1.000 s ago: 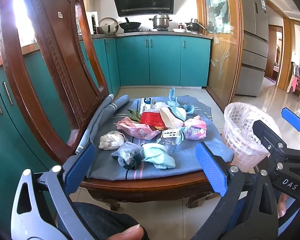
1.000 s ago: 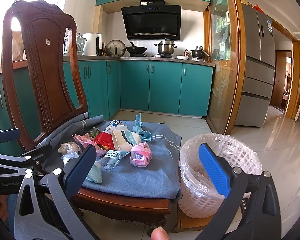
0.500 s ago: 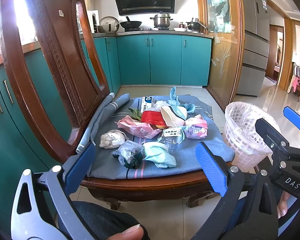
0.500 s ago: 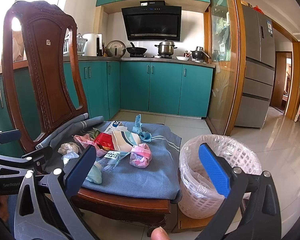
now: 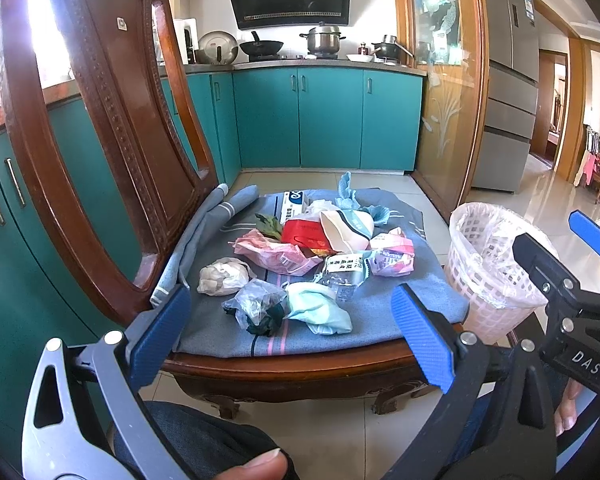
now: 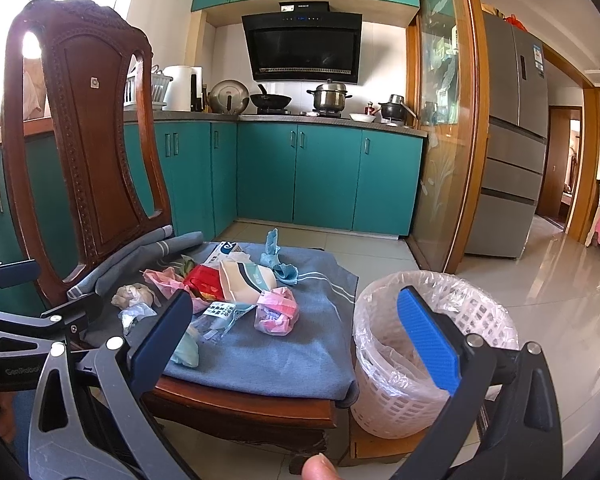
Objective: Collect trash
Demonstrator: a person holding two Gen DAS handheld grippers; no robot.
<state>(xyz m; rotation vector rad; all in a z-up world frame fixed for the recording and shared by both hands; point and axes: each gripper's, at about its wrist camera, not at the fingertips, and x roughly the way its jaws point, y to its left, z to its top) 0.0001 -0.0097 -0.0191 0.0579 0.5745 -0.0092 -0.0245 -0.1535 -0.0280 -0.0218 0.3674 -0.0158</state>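
A pile of trash (image 5: 308, 256) lies on the blue cloth (image 5: 384, 304) over the wooden chair seat: crumpled wrappers, a red packet, a white cup, a teal mask, a tissue ball. It also shows in the right wrist view (image 6: 236, 296). A white lined basket (image 5: 488, 268) stands right of the chair, also in the right wrist view (image 6: 412, 344). My left gripper (image 5: 292, 336) is open and empty in front of the chair's near edge. My right gripper (image 6: 296, 340) is open and empty, between the chair and basket.
The carved chair back (image 5: 100, 128) rises at the left. Teal kitchen cabinets (image 5: 328, 116) line the back wall, a grey fridge (image 5: 508, 80) stands at the right. The floor is pale tile (image 6: 560, 304). The basket sits on a low wooden stool (image 6: 384, 448).
Both grippers have crept slightly forward toward the chair. Both stay open. The trash has not moved.
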